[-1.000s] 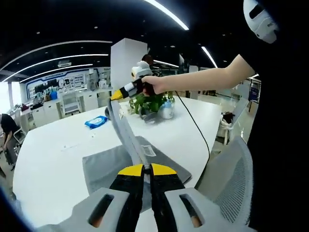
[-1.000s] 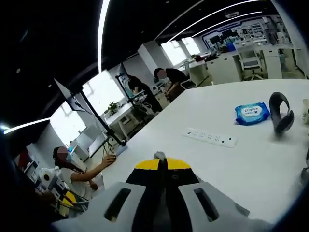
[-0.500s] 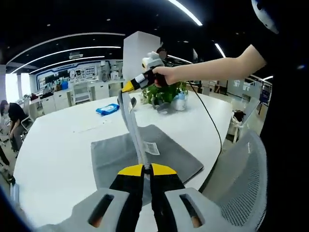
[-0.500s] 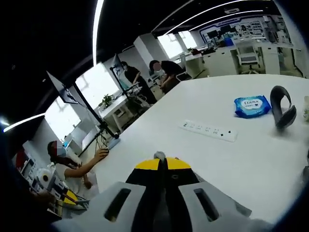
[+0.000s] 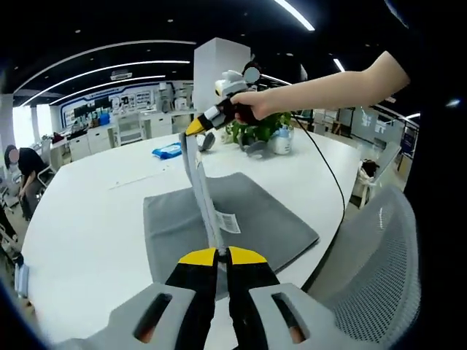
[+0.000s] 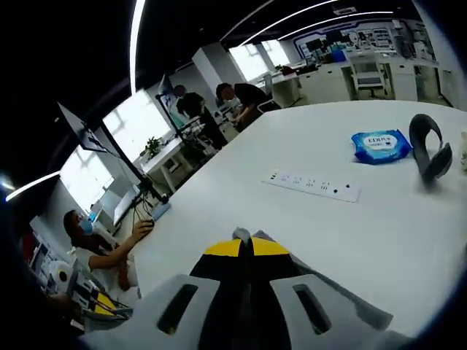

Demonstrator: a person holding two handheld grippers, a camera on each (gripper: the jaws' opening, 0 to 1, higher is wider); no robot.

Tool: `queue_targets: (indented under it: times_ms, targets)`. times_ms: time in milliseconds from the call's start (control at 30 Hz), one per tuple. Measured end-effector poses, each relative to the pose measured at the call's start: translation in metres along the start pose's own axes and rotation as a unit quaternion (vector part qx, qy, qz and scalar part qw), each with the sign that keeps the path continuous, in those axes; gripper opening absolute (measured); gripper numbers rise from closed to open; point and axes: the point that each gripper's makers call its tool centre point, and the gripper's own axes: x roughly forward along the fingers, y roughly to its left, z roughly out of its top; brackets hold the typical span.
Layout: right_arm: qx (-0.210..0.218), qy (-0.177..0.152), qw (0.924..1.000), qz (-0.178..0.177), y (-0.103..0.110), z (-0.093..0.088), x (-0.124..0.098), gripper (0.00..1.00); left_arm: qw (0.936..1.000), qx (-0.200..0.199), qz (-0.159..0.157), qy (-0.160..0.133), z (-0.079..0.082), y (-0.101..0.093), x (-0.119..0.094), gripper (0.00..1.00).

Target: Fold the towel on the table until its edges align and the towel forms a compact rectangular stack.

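Wipes pack (image 6: 379,146): blue, lying flat on the far right of the table (image 6: 408,233); also visible in the left gripper view.
Power strip (image 6: 312,186): white, lying flat near the table's middle, left of the wipes pack.
Dark curved object (image 6: 429,149): right of the wipes pack, possibly a headset; too blurred to tell.
Potted plant (image 5: 257,130): green, at the far side.
Mesh chair (image 5: 372,284): grey, near right.
People (image 6: 241,102): standing at far desks.

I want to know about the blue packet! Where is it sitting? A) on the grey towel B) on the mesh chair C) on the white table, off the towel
C: the blue packet lies on the bare white table, near the power strip.
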Motion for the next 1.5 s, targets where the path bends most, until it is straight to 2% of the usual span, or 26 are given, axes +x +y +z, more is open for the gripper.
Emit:
queue_targets:
  times_ms: [367, 667, 833, 933, 1033, 1133, 1333, 1433, 1500]
  targets:
    - [0.030, 0.020, 0.9992, -0.019, -0.011, -0.023, 0.034, 0.00, 0.9988, -0.024, 0.016, 0.040, -0.034, 0.024, 0.008, 0.04]
    - [0.051, 0.036, 0.9977, -0.026, -0.016, -0.038, 0.064, 0.00, 0.9979, -0.025, 0.017, 0.058, -0.048, 0.030, 0.014, 0.04]
    - [0.055, 0.041, 0.9973, -0.025, -0.020, -0.047, 0.081, 0.00, 0.9969, -0.039, 0.032, 0.061, -0.057, 0.039, 0.013, 0.05]
    - [0.038, 0.045, 0.9979, -0.026, -0.021, -0.050, 0.086, 0.00, 0.9969, -0.018, 0.058, 0.051, -0.057, 0.050, 0.012, 0.05]
    - [0.043, 0.046, 0.9978, -0.021, -0.020, -0.052, 0.089, 0.00, 0.9965, -0.025, 0.061, 0.051, -0.059, 0.053, 0.013, 0.05]
    - [0.061, 0.020, 0.9979, -0.010, -0.014, -0.046, 0.093, 0.02, 0.9946, -0.007, 0.075, 0.071, -0.069, 0.059, 0.014, 0.06]
    - [0.041, 0.032, 0.9985, -0.017, -0.015, -0.054, 0.100, 0.09, 0.9903, -0.006, 0.082, 0.112, -0.086, 0.066, 0.013, 0.07]
    - [0.042, 0.024, 0.9987, -0.015, -0.017, -0.053, 0.098, 0.09, 0.9887, -0.013, 0.099, 0.112, -0.090, 0.073, 0.009, 0.13]
    - [0.041, 0.021, 0.9988, -0.014, -0.017, -0.054, 0.094, 0.09, 0.9889, -0.032, 0.102, 0.103, -0.089, 0.075, 0.007, 0.13]
